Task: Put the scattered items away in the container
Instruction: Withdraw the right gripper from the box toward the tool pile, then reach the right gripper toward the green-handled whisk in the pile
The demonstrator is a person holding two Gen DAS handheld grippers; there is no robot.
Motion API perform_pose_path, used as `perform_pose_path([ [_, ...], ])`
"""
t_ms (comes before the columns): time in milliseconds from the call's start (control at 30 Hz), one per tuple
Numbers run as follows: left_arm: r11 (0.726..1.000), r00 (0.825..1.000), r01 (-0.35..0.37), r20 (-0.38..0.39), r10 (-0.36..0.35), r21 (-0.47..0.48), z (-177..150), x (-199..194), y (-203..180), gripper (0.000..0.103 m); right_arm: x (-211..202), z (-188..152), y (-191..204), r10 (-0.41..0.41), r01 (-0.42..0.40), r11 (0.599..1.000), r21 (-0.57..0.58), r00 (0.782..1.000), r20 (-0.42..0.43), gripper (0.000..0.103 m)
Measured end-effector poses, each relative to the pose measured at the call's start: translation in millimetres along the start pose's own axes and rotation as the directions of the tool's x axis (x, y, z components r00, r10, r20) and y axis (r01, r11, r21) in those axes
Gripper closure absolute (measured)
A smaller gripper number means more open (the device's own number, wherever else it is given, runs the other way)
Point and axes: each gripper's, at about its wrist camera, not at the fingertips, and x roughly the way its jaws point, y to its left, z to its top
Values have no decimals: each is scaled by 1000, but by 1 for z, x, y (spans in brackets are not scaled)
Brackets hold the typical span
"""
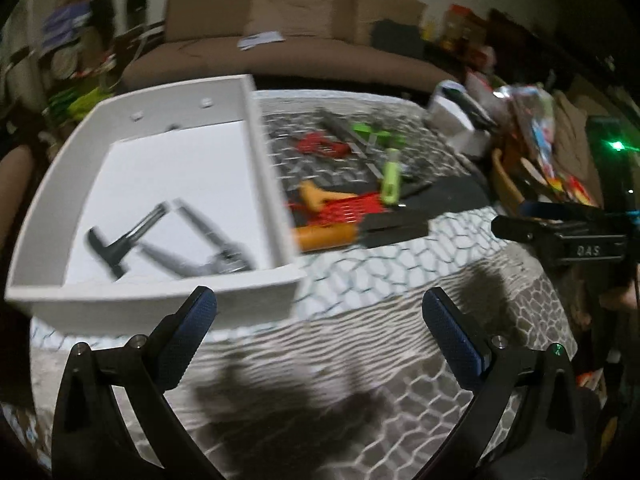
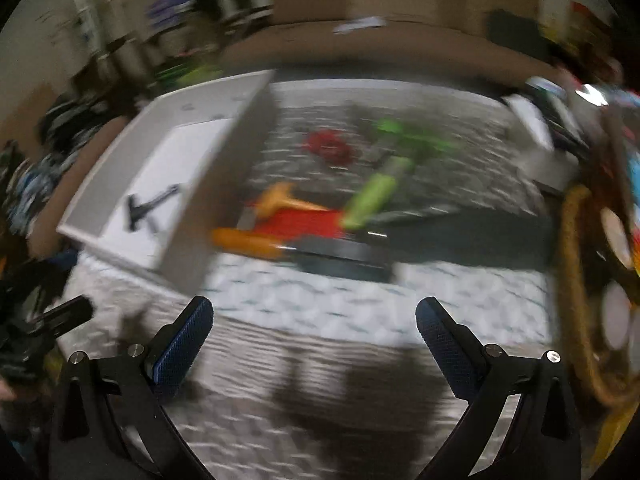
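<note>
Background: brown sofa (image 1: 280, 28) is seen behind the surface, with clutter at both sides.
Surface: patterned grey-and-white cloth (image 1: 360, 340) is spread under everything; whether a desk lies below cannot be told.
Container: white box (image 1: 160, 200) is placed at the left, open on top; a black-headed tool (image 1: 116, 248) and metal pliers (image 1: 208, 252) are held inside, blurred.
Scattered items: just right of the box wall, an orange-handled tool (image 1: 324, 236), a red mesh piece (image 1: 348, 208) and a dark flat block (image 1: 396, 226) are piled touching; a green cutter (image 1: 390, 180), a red part (image 1: 324, 146) and green scissors (image 1: 372, 132) are laid farther back.
Left gripper (image 1: 320, 320): fingers are held wide apart, nothing between, low over the cloth.
Right gripper (image 2: 314, 328): fingers are spread apart, nothing gripped, near the pile; the view is heavily blurred.
</note>
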Motion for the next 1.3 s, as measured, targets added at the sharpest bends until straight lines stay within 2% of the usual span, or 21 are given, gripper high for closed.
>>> perform_pose_path([
  [100,999,1000,30,-8,-30,14,10,19,-24,0,-3,-9,-36,-30,29,998,56,999,24,0],
  [200,999,999,36,-10,-36,36,25,42,-46,0,3,-10,-61,-11,7,993,114,999,35,0],
  [400,998,998,-36,-42,39,61,62,115,-66,0,28,3,-93,37,-54,969,240,997,74,0],
  [567,994,999,-27,-35,30,104,86,162,-78,1,54,17,-109,67,-86,956,280,995,79,0],
  [700,988,997,-39,-62,49,152,98,203,-89,2,69,31,-126,132,-149,932,330,988,75,0],
  [867,984,995,-45,-82,60,175,107,238,-92,4,75,46,-146,226,-243,886,394,970,90,0],
  [967,991,993,-32,-112,46,129,111,257,-86,11,78,49,-153,271,-289,860,420,957,103,0],
  [1067,997,993,6,-121,3,74,113,266,-79,16,85,50,-158,310,-324,839,437,945,105,5],
  [1133,997,992,13,-124,-3,76,111,270,-78,33,89,52,-158,314,-323,841,435,945,94,9],
  [1200,996,989,13,-146,1,92,109,276,-80,43,95,55,-155,313,-314,851,421,947,73,13],
  [1267,995,989,22,-150,-7,97,107,279,-80,45,99,58,-152,316,-312,855,414,947,61,13],
  [1300,995,989,30,-149,-16,96,106,278,-80,49,99,60,-150,319,-315,855,412,946,61,16],
])
